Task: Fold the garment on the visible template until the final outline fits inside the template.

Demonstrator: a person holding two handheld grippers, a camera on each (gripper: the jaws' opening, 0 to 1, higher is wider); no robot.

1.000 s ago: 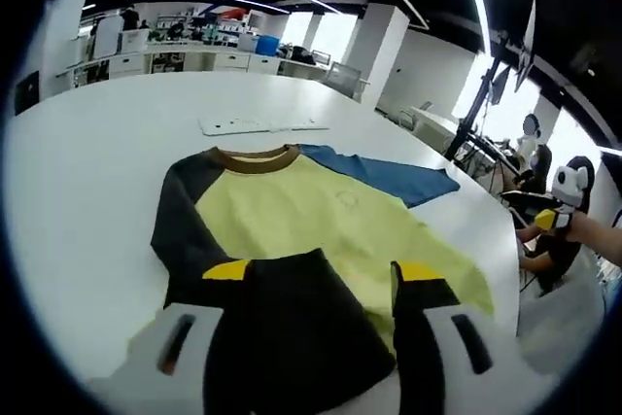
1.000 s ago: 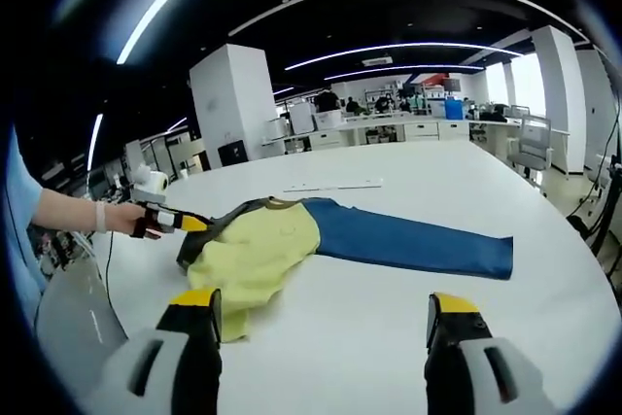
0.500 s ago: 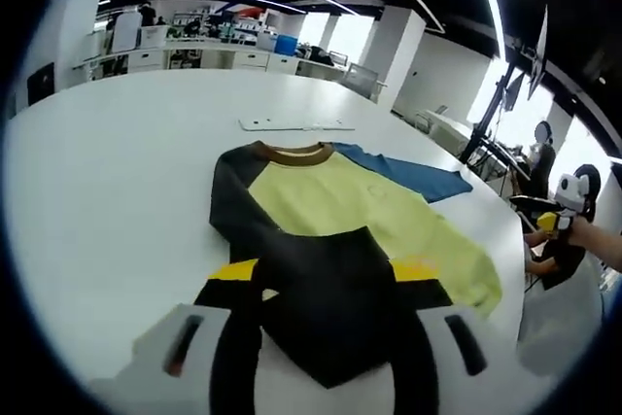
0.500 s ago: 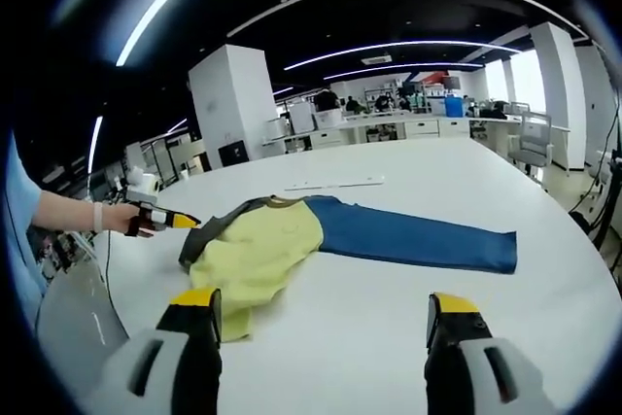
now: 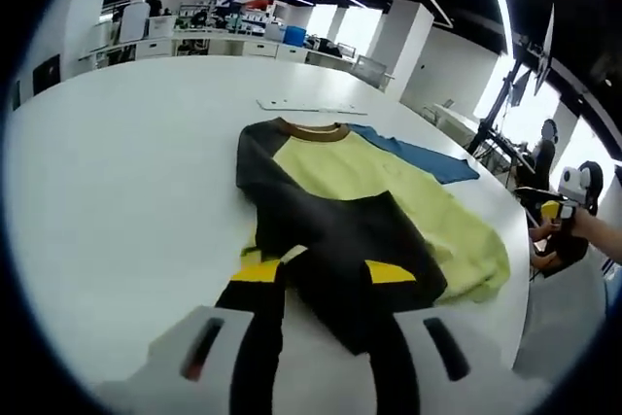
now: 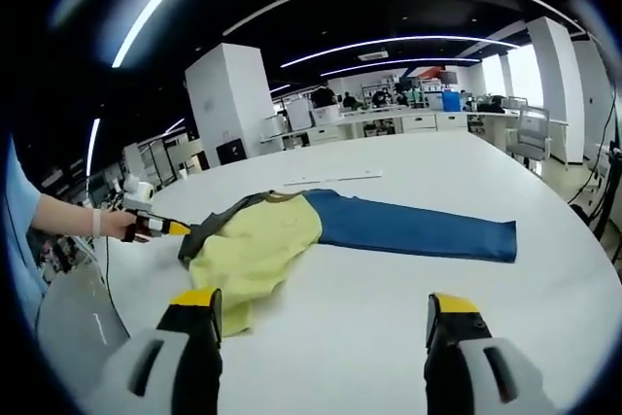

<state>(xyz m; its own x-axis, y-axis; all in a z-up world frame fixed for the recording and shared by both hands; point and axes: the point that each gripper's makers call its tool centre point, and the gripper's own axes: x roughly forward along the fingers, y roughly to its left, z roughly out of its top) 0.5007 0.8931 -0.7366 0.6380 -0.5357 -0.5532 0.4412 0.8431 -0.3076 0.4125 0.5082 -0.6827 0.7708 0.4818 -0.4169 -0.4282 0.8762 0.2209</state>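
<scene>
Left gripper (image 5: 316, 274) jaws clamped on black sleeve (image 5: 335, 240) of yellow-bodied, blue-sleeved cloth shirt (image 5: 389, 191), view centre on round white table (image 5: 117, 162). Right gripper (image 6: 321, 313) jaws spread, empty, shirt at 11 o'clock. Risk: sleeve slips, bunches; template unidentifiable.

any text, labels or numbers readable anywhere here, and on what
None can be read.
Shirt: a faint chest mark, too blurred to read.
White strip on the table: no legible print.
Left gripper and right gripper: yellow tips, no lettering.
</scene>
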